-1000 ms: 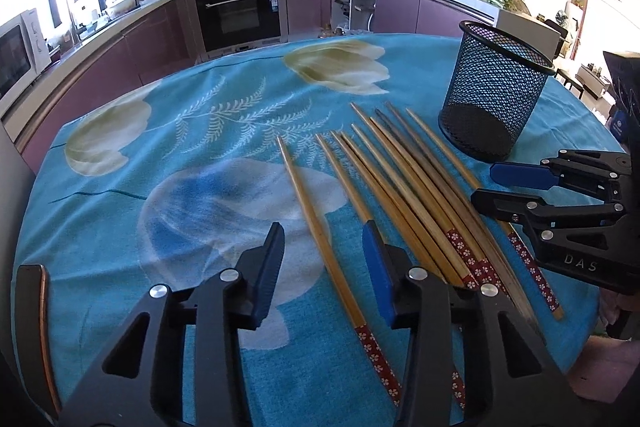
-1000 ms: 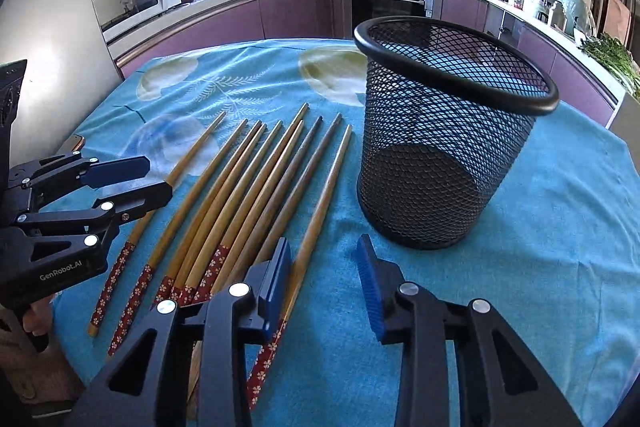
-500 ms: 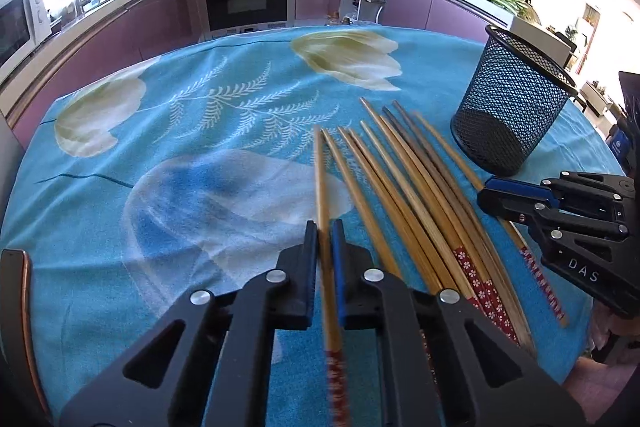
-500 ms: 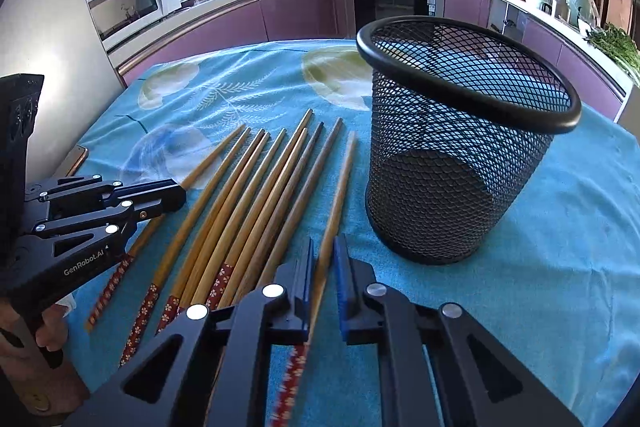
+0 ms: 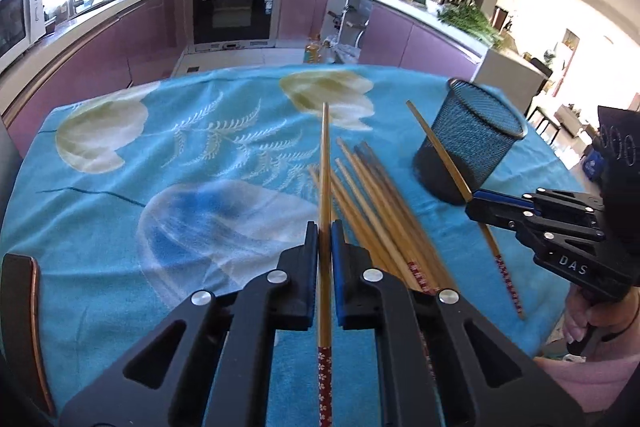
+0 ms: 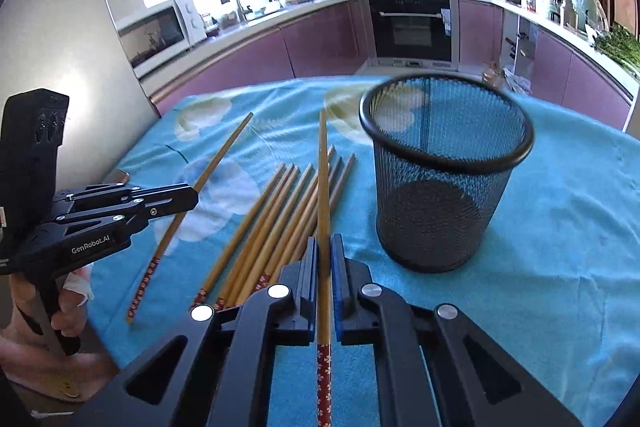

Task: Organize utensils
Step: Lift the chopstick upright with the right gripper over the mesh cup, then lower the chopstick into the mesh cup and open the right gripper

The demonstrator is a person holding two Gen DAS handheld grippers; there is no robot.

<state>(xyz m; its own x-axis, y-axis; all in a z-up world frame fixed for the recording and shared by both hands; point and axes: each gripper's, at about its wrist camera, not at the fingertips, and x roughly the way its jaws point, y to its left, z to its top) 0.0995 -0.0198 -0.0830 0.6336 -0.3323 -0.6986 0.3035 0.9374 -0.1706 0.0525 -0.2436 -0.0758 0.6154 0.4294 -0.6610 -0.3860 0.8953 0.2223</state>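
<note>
Kitchen counters and an oven (image 5: 234, 11) stand behind a table covered by a blue floral cloth (image 5: 120, 187). Landmark: the black mesh cup (image 6: 444, 183), upright on the cloth. A bundle of chopsticks (image 6: 276, 223) lies flat on the cloth just to the left of the cup in the right wrist view, plain tips pointing toward the far edge, red patterned ends nearest the cameras. The right gripper (image 6: 324, 267) is pressed together on one chopstick (image 6: 323, 187), which is raised off the cloth and runs straight ahead above the bundle, beside the cup. The left gripper (image 5: 325, 251) is likewise pinching one chopstick (image 5: 325, 163), also lifted clear of the cloth, on the far side of the bundle from the cup. A hand (image 6: 60, 307) grips the left gripper's handle, at the near table edge.
</note>
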